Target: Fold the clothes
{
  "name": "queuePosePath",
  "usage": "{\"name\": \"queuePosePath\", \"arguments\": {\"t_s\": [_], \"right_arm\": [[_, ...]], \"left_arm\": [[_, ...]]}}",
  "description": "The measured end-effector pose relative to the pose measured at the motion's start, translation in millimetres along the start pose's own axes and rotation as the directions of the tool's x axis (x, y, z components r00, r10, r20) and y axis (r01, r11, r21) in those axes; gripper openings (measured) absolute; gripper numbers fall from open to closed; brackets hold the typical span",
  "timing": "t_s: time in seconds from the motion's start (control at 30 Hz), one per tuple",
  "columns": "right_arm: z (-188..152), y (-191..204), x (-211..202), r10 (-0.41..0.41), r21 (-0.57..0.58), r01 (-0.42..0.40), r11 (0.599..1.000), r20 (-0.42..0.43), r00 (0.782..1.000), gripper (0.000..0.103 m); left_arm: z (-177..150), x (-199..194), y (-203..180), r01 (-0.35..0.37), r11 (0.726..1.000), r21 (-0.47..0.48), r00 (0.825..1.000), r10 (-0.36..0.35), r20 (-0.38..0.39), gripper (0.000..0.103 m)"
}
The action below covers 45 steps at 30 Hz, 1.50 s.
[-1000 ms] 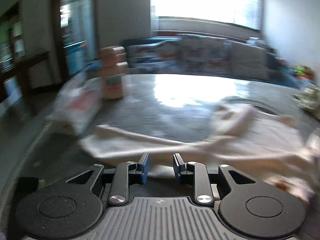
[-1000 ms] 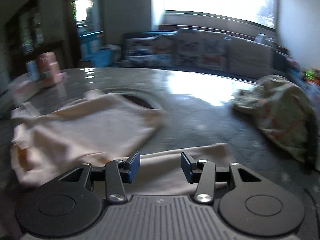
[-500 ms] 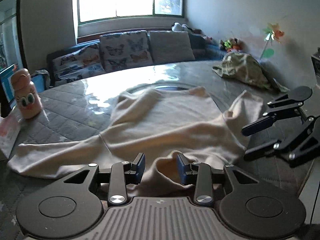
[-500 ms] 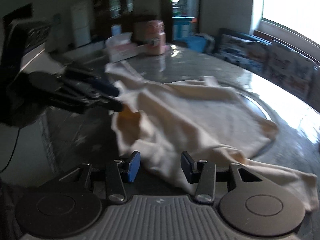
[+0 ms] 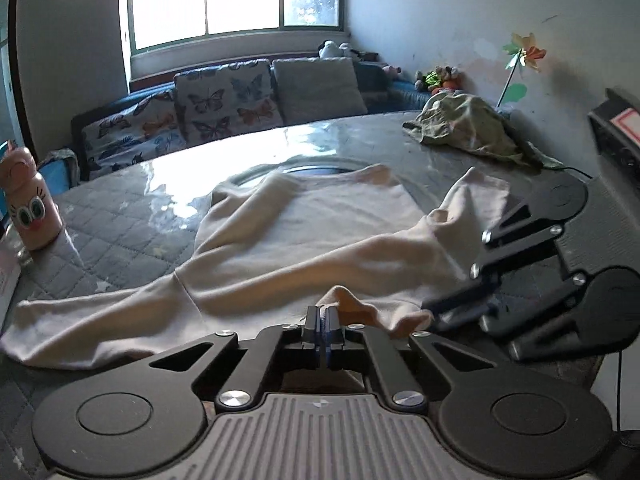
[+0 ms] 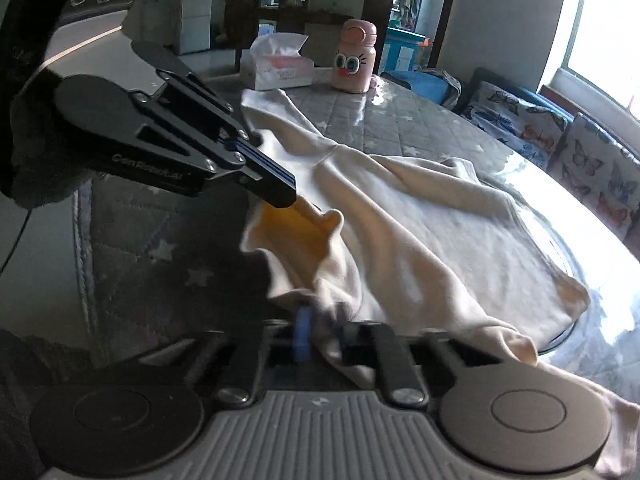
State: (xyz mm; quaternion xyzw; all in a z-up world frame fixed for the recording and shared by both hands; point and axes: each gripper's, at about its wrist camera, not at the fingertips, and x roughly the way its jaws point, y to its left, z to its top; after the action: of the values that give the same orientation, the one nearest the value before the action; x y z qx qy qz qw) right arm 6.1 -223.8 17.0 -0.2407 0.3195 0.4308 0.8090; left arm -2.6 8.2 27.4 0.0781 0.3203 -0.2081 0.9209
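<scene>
Cream top (image 5: 320, 236) lies spread across the grey quilted table (image 5: 120, 232), one long sleeve trailing toward the pink bottle (image 5: 34, 208), the other toward my right side. I've got its near hem pinched in both tools: my left gripper (image 5: 323, 322) has its jaws pressed together on a raised tuck of cloth, and my right gripper (image 6: 320, 330) looks clamped on bunched hem too, though that end is blurred. No fold line shows anywhere yet; body and sleeves are all still to be folded, I'd judge. A greenish garment (image 5: 468, 128) sits heaped at the far edge, unfolded. Containers: the tissue box (image 6: 278, 66) has a tissue sticking up out of it; the bottle's capped, contents hidden.
</scene>
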Motion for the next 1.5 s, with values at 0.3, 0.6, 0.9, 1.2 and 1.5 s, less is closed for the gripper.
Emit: {"name": "queuePosePath", "arguments": {"t_s": [0.3, 0.6, 0.9, 1.2, 1.5], "right_arm": [[-14, 11, -36, 0.119, -0.019, -0.12, 0.993, -0.045, 0.992, 0.005], [0, -12, -40, 0.073, 0.066, -0.074, 0.995, 0.009, 0.997, 0.012], [-9, -12, -3, 0.075, 0.116, -0.066, 0.991, -0.069, 0.995, 0.016], [-1, -42, -32, 0.07, 0.187, -0.067, 0.98, -0.005, 0.998, 0.027], [2, -136, -22, -0.16, 0.377, 0.159, 0.912, -0.027, 0.987, 0.028]], "left_arm": [[-16, -24, -10, 0.104, 0.993, 0.061, 0.994, -0.102, -0.036, 0.002], [-10, -34, -8, 0.107, 0.988, 0.11, 0.994, -0.106, -0.013, 0.003], [-7, 17, -7, 0.121, 0.991, 0.055, 0.99, -0.116, -0.085, 0.004], [16, 33, 6, 0.08, 0.994, 0.071, 0.994, -0.074, -0.086, 0.007], [77, 89, 62, -0.137, 0.99, -0.032, 0.989, 0.134, -0.07, 0.021]]}}
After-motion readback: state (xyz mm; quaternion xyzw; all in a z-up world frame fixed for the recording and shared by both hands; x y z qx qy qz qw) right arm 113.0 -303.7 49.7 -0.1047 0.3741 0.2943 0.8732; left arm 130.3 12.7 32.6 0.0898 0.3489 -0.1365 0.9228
